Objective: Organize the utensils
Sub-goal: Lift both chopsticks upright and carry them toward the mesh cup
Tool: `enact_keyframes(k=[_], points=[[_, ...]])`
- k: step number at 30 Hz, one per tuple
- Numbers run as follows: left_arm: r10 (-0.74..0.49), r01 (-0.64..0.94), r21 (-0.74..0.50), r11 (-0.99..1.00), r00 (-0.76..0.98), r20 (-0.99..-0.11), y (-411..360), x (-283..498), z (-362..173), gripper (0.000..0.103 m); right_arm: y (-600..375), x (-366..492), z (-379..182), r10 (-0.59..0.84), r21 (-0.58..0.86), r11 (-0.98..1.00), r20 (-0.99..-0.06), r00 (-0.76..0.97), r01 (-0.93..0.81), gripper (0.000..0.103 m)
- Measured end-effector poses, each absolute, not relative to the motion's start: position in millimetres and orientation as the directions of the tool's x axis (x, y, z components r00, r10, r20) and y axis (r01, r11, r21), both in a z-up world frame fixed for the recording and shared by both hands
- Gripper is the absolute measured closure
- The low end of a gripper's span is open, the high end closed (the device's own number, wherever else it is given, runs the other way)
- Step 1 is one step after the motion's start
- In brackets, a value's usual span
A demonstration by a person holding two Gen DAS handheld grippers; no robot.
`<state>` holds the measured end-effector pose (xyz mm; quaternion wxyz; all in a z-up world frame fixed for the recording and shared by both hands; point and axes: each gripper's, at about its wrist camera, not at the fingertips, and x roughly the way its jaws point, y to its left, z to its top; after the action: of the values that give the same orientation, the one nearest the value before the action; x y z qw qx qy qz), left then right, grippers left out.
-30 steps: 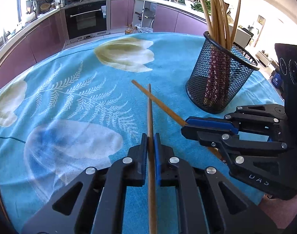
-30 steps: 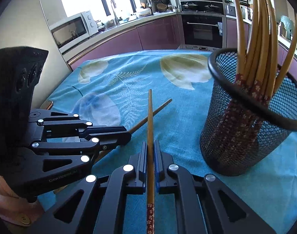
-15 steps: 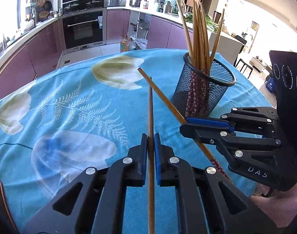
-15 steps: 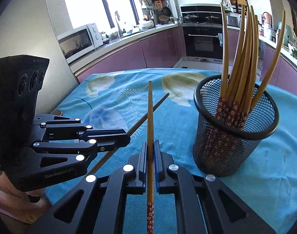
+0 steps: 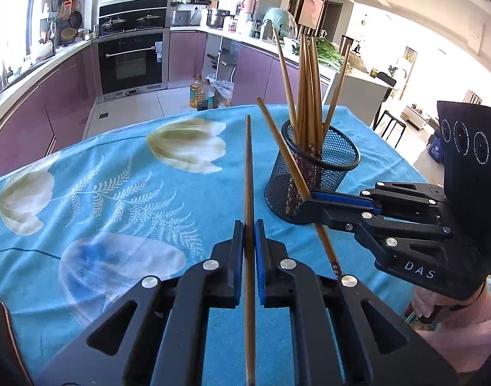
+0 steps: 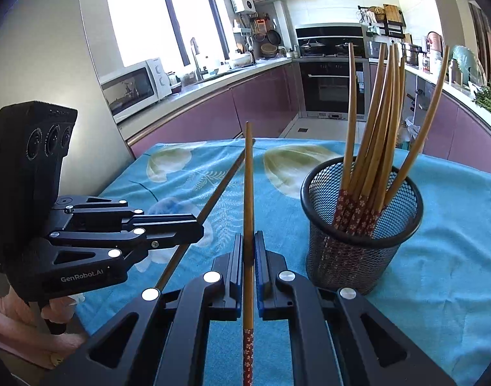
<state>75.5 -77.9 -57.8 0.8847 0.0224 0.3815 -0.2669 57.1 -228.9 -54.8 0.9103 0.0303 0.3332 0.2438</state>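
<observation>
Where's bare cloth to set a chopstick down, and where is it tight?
Free: the tablecloth left of the mesh holder, out to the far edge. Tight: beside the holder, where the left gripper and right gripper each clamp a chopstick, tips crossing.

A wooden chopstick (image 5: pixel 249 193) is clamped between the blue pads of the left gripper (image 5: pixel 249 234), its tip raised over the blue floral tablecloth (image 5: pixel 116 193). To the right, a second chopstick (image 5: pixel 287 160) is gripped by the right gripper (image 5: pixel 305 204), just beside a black mesh holder (image 5: pixel 313 177) filled with upright chopsticks (image 5: pixel 309 96).
</observation>
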Motion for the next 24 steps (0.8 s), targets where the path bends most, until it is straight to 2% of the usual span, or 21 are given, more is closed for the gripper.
enact_keyframes(k=[24], points=[[-0.533,0.536,-0.204,0.819,0.581,-0.616,-76.0,58.2,-25.9,0.095,-250.2,45.3,-42.2,0.463,0.217,0.883,-0.545,0.699,-0.416,0.097]])
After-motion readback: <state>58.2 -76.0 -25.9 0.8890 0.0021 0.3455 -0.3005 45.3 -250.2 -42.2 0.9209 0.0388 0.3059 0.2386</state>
